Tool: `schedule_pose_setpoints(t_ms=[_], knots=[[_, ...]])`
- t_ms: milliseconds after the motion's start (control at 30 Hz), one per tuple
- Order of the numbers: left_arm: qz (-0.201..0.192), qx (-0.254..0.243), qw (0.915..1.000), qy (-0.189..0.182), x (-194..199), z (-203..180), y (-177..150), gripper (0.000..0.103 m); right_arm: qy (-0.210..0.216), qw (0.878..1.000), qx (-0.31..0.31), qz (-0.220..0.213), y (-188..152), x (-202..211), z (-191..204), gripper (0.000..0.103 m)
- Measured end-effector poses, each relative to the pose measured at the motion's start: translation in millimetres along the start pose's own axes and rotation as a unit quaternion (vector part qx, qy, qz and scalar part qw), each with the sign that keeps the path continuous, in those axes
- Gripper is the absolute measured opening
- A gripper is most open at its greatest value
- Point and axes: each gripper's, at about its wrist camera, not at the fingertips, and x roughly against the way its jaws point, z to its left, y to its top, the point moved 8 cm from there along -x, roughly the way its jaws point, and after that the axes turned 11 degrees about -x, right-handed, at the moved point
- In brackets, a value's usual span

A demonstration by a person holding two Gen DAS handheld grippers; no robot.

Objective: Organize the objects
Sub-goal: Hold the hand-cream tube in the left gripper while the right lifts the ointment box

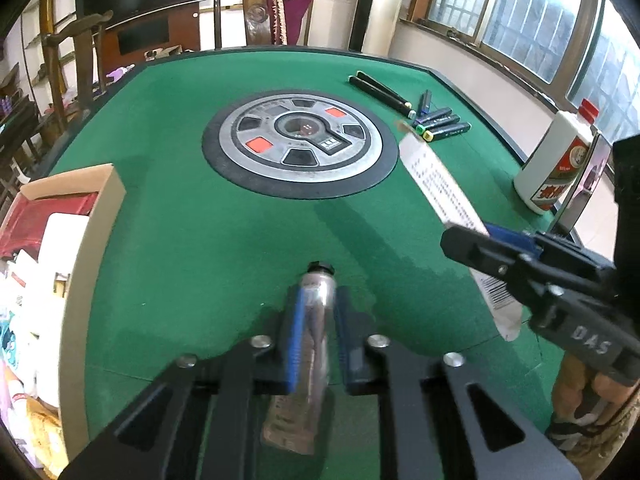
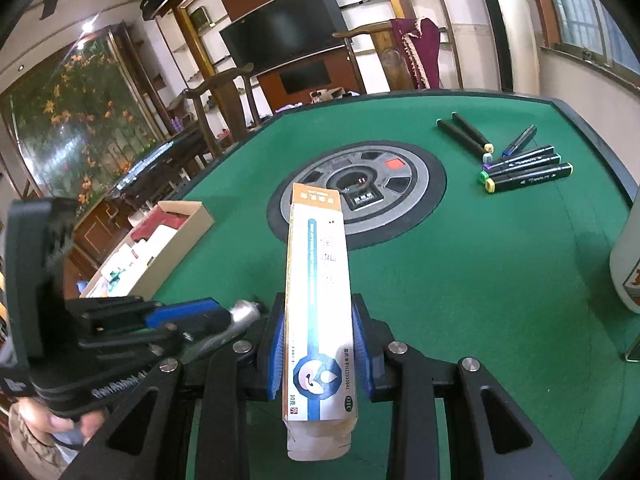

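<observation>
Left wrist view: my left claw is clenched on the silver tube, cap pointing forward above the green table; the cardboard box sits to its left.

Right wrist view: my right claw grips the long carton near its rear end. I'd judge the tube goes back inside, so I should line up cap and carton mouth first, keeping both grips firm.

Six markers, one silver tube, one carton, one white bottle, one cardboard box.
</observation>
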Motion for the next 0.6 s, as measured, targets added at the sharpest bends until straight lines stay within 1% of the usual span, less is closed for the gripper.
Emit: schedule_pose_setpoints(t_ms=[67, 200, 333, 367, 400, 433, 467, 500, 600], knots=[[-0.003, 0.002, 1.0, 0.003, 3.2, 2.8, 0.3, 0.014, -0.001, 1.0, -0.001, -0.001, 0.3, 0.2, -1.3, 0.031], [0.003, 0.005, 1.0, 0.004, 1.1, 6.1, -2.5, 0.013, -0.003, 1.0, -0.005, -0.002, 1.6, 1.2, -5.8, 0.031], [0.009, 0.012, 0.9999, -0.003, -4.3, 6.6, -4.8, 0.014, -0.002, 1.0, -0.007, -0.002, 2.0, 2.0, -7.1, 0.031], [0.009, 0.01, 0.9999, -0.003, -5.3, 5.8, -4.9, 0.016, -0.001, 1.0, -0.006, -0.003, 1.9, 2.2, -6.6, 0.031], [0.011, 0.009, 0.9999, -0.003, -6.6, 5.1, -5.0, 0.023, -0.001, 1.0, -0.004, -0.003, 2.0, 2.5, -5.8, 0.031], [0.012, 0.008, 0.9999, -0.004, -8.5, 4.1, -5.3, 0.029, 0.0, 1.0, -0.003, -0.003, 1.8, 2.8, -5.5, 0.031], [0.013, 0.006, 0.9999, -0.004, -10.1, 2.6, -5.9, 0.037, 0.0, 1.0, -0.003, -0.002, 1.6, 2.8, -5.4, 0.031], [0.014, 0.003, 0.9999, 0.001, -11.9, 2.0, -6.7, 0.041, 0.001, 1.0, -0.003, -0.002, 1.8, 2.7, -5.7, 0.031], [0.029, -0.007, 0.9995, 0.01, -19.9, 0.7, -12.4, 0.041, 0.001, 1.0, -0.003, -0.001, 1.6, 2.7, -5.7, 0.031]])
